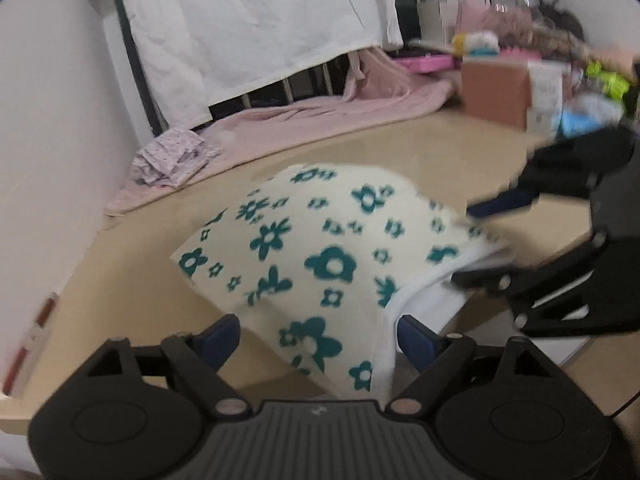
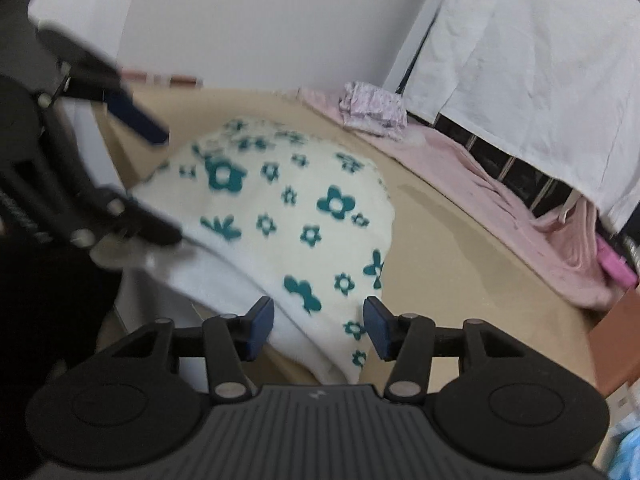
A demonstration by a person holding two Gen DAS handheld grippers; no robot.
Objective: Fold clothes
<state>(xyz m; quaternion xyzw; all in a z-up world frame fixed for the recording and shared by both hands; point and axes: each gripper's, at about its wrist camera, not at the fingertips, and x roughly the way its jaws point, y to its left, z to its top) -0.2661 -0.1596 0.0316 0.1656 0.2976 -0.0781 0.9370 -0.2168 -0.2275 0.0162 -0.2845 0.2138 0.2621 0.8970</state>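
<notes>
A cream garment with teal flowers and a white underside lies folded on the beige table. My left gripper is open, its blue pads standing either side of the garment's near corner without pressing on it. My right gripper is open too, and the near white-edged corner of the garment lies between its pads with a gap on each side. Each view catches the other tool: the right gripper at the garment's right edge, the left gripper at its left edge.
A pink blanket runs along the table's far side with a small folded floral cloth on it. Behind hangs a white sheet over a metal rail. A brown box and mixed clutter stand at the far right.
</notes>
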